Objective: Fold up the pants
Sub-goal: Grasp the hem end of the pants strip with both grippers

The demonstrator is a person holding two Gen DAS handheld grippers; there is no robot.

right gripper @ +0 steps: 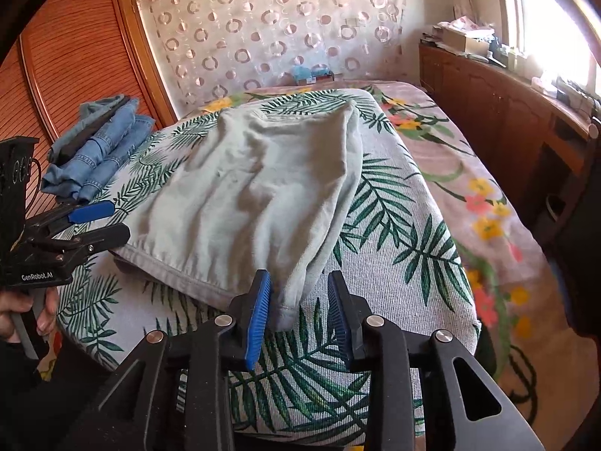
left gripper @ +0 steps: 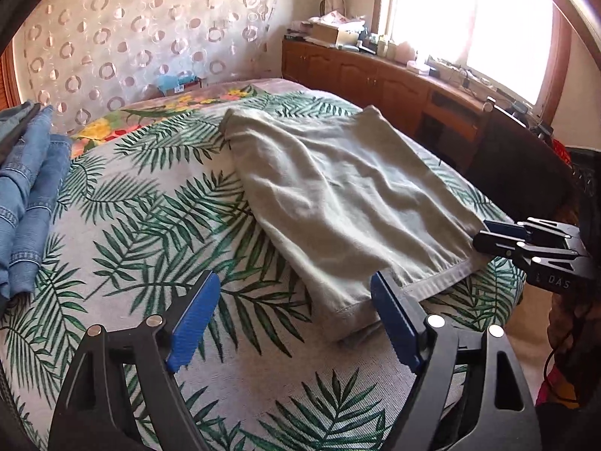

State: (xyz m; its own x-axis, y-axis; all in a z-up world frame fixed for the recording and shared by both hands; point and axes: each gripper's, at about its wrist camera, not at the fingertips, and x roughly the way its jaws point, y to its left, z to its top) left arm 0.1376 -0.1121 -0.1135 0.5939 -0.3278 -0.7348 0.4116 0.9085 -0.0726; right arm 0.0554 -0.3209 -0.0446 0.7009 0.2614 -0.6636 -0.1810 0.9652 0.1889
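Left gripper gapes wide, empty; right gripper stands narrowly parted around the folded pale pants' corner, unpinched; folding looks nearly finished.

your left wrist view looks forward and down along its own two fingers, low and near over the leaf-print bedspread, facing the patterned curtain at upper left and the window at upper right. your right wrist view sits just as low at the bed's near edge, facing the same curtain, the window at far right. both share the folded pale pants, the jeans pile, and each catches the other gripper at its frame edge.
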